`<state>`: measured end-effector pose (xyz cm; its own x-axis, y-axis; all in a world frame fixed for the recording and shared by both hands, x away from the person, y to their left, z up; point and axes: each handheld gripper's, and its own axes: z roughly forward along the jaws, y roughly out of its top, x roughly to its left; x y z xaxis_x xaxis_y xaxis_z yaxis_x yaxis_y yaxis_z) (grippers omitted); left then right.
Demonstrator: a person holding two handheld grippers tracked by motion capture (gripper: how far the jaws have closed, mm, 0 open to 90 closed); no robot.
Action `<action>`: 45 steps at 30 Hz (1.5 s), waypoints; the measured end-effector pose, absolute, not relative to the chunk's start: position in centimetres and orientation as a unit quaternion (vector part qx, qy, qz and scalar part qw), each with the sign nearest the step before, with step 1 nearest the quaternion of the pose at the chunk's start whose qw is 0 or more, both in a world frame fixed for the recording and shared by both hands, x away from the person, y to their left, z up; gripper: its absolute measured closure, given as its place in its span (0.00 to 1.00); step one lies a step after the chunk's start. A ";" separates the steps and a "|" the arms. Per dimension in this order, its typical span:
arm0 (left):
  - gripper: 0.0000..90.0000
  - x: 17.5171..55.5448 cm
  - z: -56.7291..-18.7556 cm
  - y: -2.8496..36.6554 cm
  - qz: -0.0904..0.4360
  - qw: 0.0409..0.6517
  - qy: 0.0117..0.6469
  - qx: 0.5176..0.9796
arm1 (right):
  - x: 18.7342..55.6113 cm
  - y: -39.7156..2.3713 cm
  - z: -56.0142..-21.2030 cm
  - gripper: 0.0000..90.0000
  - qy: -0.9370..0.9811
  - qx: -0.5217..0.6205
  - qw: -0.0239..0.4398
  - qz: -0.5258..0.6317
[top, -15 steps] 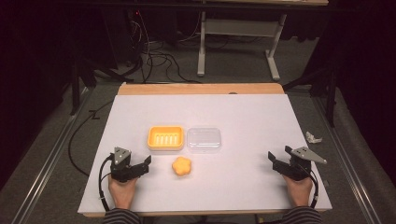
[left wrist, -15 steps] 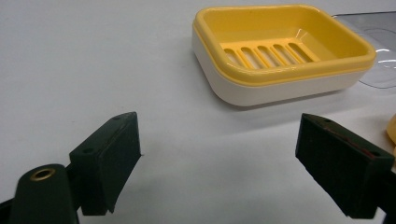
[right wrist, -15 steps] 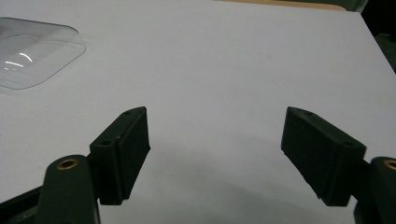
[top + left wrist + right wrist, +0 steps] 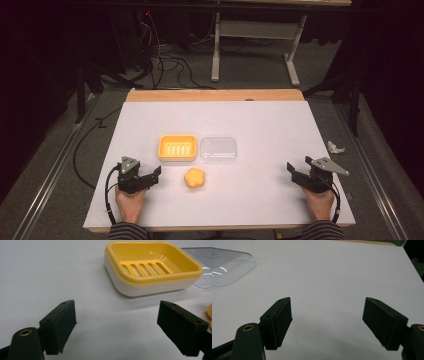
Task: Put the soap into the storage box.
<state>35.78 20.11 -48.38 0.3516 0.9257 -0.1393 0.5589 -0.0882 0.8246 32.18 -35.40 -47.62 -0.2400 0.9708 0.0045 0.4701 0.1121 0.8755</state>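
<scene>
Yellow slotted soap dish (image 4: pixel 177 147), white table (image 4: pixel 260 125)

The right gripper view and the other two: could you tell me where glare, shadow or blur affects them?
High view: the white table is evenly lit, the room behind it dark. Left gripper view: small highlights on the yellow soap dish, a soft shadow beneath it; the near jaws are slightly soft. Right gripper view: white glints on the clear lid, and a faint shadow on the table between the jaws.

The white tabletop (image 4: pixel 260 125) carries a yellow soap dish (image 4: pixel 177 147), a clear lid (image 4: pixel 218 149) just beside it, and an orange soap (image 4: pixel 195 178) nearby.
</scene>
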 end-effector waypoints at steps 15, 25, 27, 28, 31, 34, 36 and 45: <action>0.18 34.9 -47.4 19.6 0.206 0.417 0.508 0.725 | 32.2 -35.4 -47.6 0.28 0.679 0.530 0.309 0.403; 0.18 34.4 -46.5 18.2 0.209 0.421 0.481 0.740 | 32.2 -35.4 -47.6 0.28 0.678 0.533 0.309 0.401; 0.18 34.3 -46.3 17.9 0.206 0.424 0.476 0.742 | 32.2 -35.4 -47.6 0.28 0.679 0.532 0.308 0.402; 0.18 34.3 -46.2 17.8 0.204 0.423 0.474 0.745 | 32.2 -35.4 -47.6 0.28 0.680 0.530 0.309 0.402; 0.18 34.2 -45.9 17.3 0.196 0.425 0.468 0.750 | 32.2 -35.4 -47.6 0.28 0.678 0.532 0.309 0.402; 0.18 34.2 -45.7 16.9 0.193 0.429 0.464 0.751 | 32.2 -35.5 -47.6 0.29 0.677 0.532 0.308 0.403; 0.18 34.0 -45.4 16.7 0.191 0.442 0.464 0.743 | 32.2 -35.5 -47.6 0.29 0.678 0.533 0.309 0.401; 0.19 34.1 -44.3 14.7 0.180 0.445 0.439 0.760 | 32.3 -35.5 -47.6 0.29 0.677 0.534 0.309 0.402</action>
